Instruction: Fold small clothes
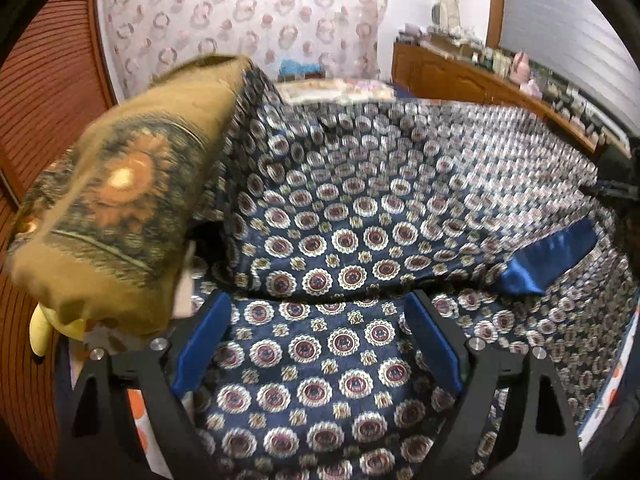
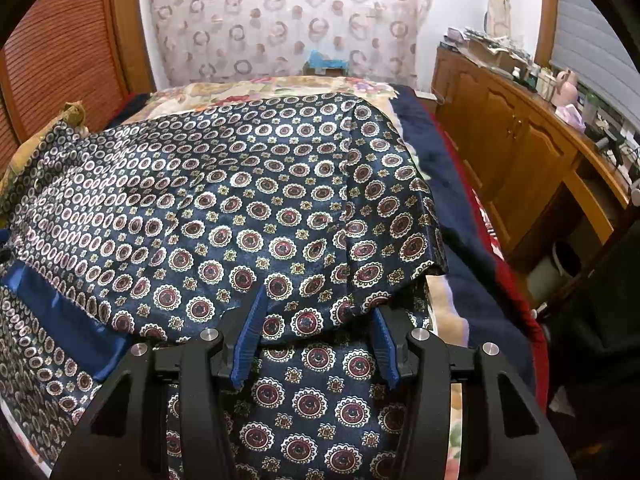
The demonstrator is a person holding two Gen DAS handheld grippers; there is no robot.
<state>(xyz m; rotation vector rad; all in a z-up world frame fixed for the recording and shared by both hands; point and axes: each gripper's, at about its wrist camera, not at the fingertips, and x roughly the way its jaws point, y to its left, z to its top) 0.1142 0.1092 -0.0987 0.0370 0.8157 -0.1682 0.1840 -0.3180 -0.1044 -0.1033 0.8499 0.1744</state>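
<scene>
While the shiny navy medallion-print satin garment (image 1: 360, 208) lies spread on the bed with one flap folded over, left tongs (image 1: 316, 344) hang wide open above it, empty — right tongs (image 2: 316, 336) half-open, grip unclear — most folding left.

Right hand-held gripper (image 2: 316, 340) seemingly pinches the patterned garment (image 2: 240, 208).

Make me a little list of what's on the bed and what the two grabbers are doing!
garment: navy patterned cloth with a plain blue band, spread on the bed
left gripper: open, over the cloth, nothing between the pads
right gripper: half open at a folded edge, grip unclear
beside: mustard patterned cushion
</scene>
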